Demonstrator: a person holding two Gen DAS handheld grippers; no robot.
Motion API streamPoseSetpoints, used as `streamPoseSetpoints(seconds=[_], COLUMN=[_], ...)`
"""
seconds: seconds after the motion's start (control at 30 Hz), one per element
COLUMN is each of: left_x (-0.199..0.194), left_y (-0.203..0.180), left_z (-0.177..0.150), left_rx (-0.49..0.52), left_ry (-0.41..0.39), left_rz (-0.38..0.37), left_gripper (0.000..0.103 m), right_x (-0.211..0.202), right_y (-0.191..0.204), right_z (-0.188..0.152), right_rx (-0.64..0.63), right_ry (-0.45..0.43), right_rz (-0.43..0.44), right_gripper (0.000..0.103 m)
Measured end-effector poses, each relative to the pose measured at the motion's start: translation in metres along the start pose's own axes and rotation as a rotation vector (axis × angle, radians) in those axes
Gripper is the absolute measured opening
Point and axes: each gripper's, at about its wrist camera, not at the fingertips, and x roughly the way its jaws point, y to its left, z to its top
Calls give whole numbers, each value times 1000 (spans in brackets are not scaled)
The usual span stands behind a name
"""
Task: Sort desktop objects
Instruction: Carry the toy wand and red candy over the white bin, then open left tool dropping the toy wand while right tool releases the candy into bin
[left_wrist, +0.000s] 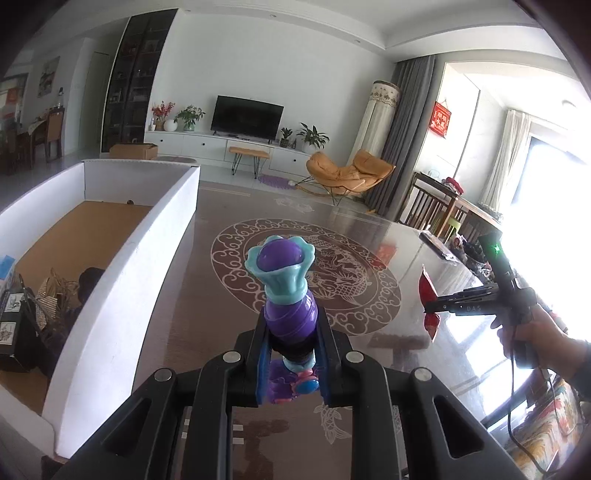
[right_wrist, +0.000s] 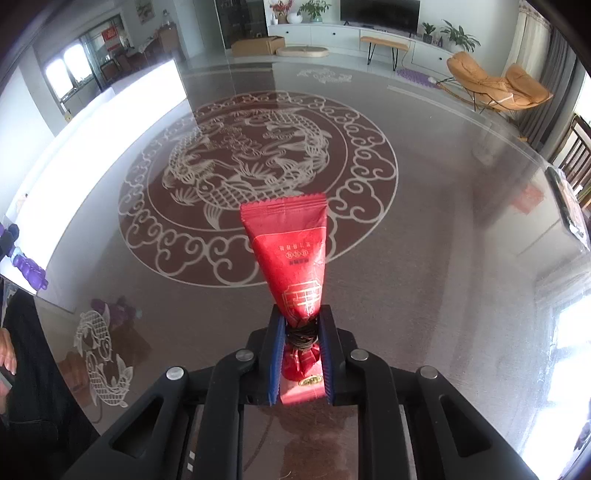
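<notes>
My left gripper (left_wrist: 291, 332) is shut on a purple and teal toy (left_wrist: 282, 273), held above the glass table to the right of a white-walled cardboard box (left_wrist: 122, 273). The toy also shows at the left edge of the right wrist view (right_wrist: 27, 264). My right gripper (right_wrist: 302, 328) is shut on a red packet (right_wrist: 291, 243) at its tied neck, above the table. In the left wrist view the right gripper (left_wrist: 430, 306) and the red packet (left_wrist: 426, 291) show at the right.
The box holds a dark carton (left_wrist: 14, 317) and woven items (left_wrist: 55, 291) at its near end. The glass table (right_wrist: 424, 221) has a round fish pattern. A flat dark packet (right_wrist: 567, 206) lies at the table's right edge.
</notes>
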Motion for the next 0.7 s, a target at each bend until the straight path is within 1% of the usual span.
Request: streamPoseSetpoints(seconds=[0.1, 0.2, 0.3, 0.37, 0.47, 0.53, 0.6, 0.67, 0.7], left_x=[-27, -55, -74, -85, -98, -98, -92, -81, -75], left_y=[12, 30, 56, 79, 118, 146, 174, 199, 209], left_z=[11, 28, 45, 54, 65, 71, 73, 72, 69], left_rx=[-53, -85, -103, -109, -126, -141, -176, -216, -225], left_ry=[-47, -98, -121, -116, -87, -43, 7, 74, 102], left_rz=[-15, -10, 36, 86, 157, 204, 236, 256, 270], left_gripper=[20, 20, 20, 20, 20, 20, 20, 20, 20], right_x=[-28, -52, -68, -73, -75, -76, -75, -67, -58], right_y=[10, 39, 85, 122, 187, 234, 281, 328, 351], right_z=[10, 33, 64, 88, 119, 134, 144, 153, 157], right_rx=[-17, -74, -147, -183, -240, -269, -303, -348, -375], right_ry=[-56, -105, -163, -185, -209, -212, -204, -182, -155], right_rz=[30, 72, 130, 202, 333, 426, 510, 559, 573], right_gripper=[18, 18, 18, 18, 18, 18, 18, 18, 18])
